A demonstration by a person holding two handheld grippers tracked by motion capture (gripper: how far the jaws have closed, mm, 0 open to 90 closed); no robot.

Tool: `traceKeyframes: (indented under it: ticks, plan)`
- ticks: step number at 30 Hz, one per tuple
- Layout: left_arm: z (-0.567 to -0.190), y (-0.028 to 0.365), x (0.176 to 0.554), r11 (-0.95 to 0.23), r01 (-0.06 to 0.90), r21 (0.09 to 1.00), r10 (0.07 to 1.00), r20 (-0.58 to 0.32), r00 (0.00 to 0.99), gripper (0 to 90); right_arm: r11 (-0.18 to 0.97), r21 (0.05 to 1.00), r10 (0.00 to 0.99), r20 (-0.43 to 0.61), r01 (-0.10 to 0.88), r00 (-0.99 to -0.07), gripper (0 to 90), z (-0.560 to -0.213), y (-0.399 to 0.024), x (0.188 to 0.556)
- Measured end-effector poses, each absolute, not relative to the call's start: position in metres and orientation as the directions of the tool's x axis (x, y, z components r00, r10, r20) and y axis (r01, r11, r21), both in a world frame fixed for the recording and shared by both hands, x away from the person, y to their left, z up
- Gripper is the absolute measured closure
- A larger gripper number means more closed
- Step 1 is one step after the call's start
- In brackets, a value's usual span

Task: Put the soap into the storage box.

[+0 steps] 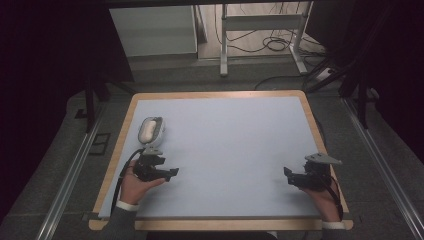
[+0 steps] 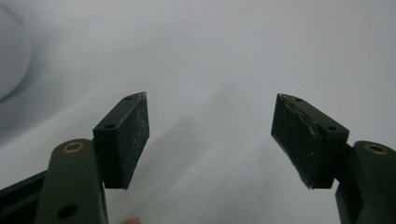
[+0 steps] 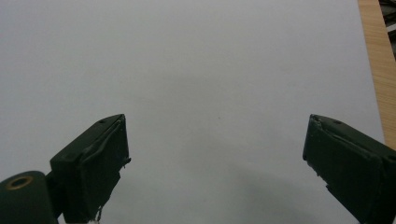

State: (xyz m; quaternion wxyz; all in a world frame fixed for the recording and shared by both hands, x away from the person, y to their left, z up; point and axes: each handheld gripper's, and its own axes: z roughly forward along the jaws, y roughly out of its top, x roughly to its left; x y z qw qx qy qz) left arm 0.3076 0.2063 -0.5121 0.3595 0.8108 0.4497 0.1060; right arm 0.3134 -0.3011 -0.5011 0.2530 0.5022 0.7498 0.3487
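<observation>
The table (image 1: 120,150) is a smooth pale blue mat framed in light wood. At nine o'clock lies the mouse (image 1: 150,131), rounded, glossy white and grey, untouched. Just below, the left gripper (image 1: 172,173) gapes empty; the right gripper (image 1: 287,175), at four o'clock, likewise. Grasping remains.

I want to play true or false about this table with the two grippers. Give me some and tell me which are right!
1. The left gripper is open with nothing between its jaws. True.
2. The white thing lies near the right gripper. False: it lies just beyond the left gripper.
3. The right gripper holds a cup. False: it is open and empty.
4. The table has a pale blue top with a wooden rim. True.
</observation>
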Motion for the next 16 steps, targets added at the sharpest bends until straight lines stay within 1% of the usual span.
traceKeyframes:
  ticks: [2, 4, 6, 9, 11, 16]
  plan:
    - [-0.5152, 0.2100, 0.3031, -0.322, 0.652, 0.687, 0.805, -0.163, 0.570, 28.8, 0.253, 0.777, 0.930, -0.031, 0.576, -0.367, 6.9, -0.5013, -0.3009, 0.3135]
    - [-0.5158, 0.2118, 0.3020, -0.332, 0.653, 0.681, 0.811, -0.147, 0.566, 28.6, 0.253, 0.777, 0.930, -0.031, 0.576, -0.367, 6.9, -0.5017, -0.3008, 0.3141]
    - [-0.5149, 0.2132, 0.3018, -0.322, 0.651, 0.687, 0.811, -0.155, 0.565, 28.7, 0.254, 0.777, 0.929, -0.031, 0.575, -0.368, 6.9, -0.5020, -0.3007, 0.3145]
    - [-0.5143, 0.2122, 0.3007, -0.322, 0.637, 0.700, 0.811, -0.143, 0.568, 29.4, 0.259, 0.779, 0.927, -0.034, 0.571, -0.374, 6.8, -0.5015, -0.2996, 0.3143]
    - [-0.5142, 0.2120, 0.3003, -0.325, 0.636, 0.700, 0.804, -0.150, 0.576, 28.9, 0.261, 0.780, 0.926, -0.035, 0.569, -0.376, 6.8, -0.5011, -0.2987, 0.3139]
    - [-0.5138, 0.2179, 0.2997, -0.302, 0.641, 0.706, 0.814, -0.159, 0.559, 28.7, 0.272, 0.781, 0.923, -0.045, 0.563, -0.383, 6.8, -0.5005, -0.2952, 0.3140]
